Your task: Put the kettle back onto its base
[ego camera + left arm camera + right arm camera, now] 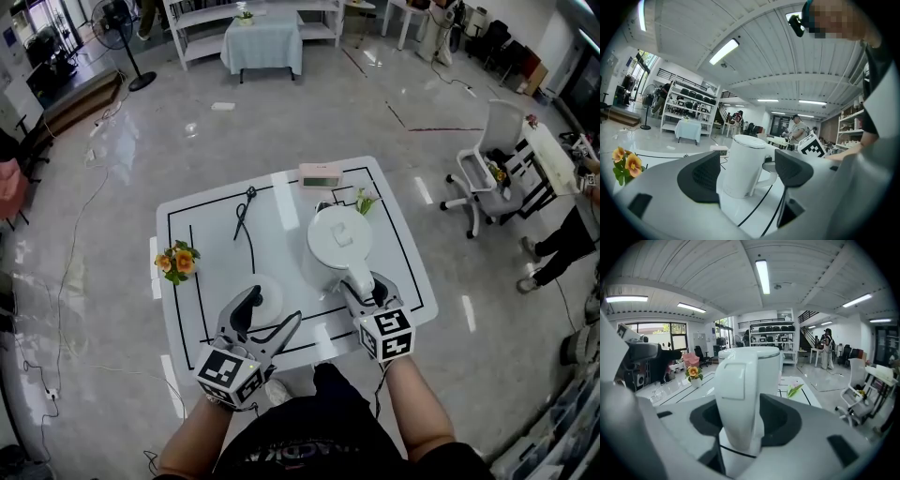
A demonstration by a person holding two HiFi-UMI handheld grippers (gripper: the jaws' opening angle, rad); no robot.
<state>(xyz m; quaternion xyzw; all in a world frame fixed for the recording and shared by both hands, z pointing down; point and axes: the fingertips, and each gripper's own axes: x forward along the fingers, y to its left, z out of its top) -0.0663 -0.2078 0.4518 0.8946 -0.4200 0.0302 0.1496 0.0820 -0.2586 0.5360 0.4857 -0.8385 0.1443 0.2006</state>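
The white kettle (337,242) stands upright on the white table (211,234), right of centre, its handle (359,277) turned toward me. My right gripper (364,285) reaches in from the near side with that handle (737,394) between its pads; the jaws stand wide and I see no press on it. A round white base (268,298) lies to the kettle's left, at the tips of my left gripper (277,306). That left gripper (747,171) is open and holds nothing; the kettle (743,166) shows beyond its jaws.
Orange flowers (176,262) sit at the table's left edge. A small clock-like box (321,174), a green sprig (364,201) and a black cable (244,214) lie toward the far side. A white office chair (492,164) and a person (562,246) are on the right.
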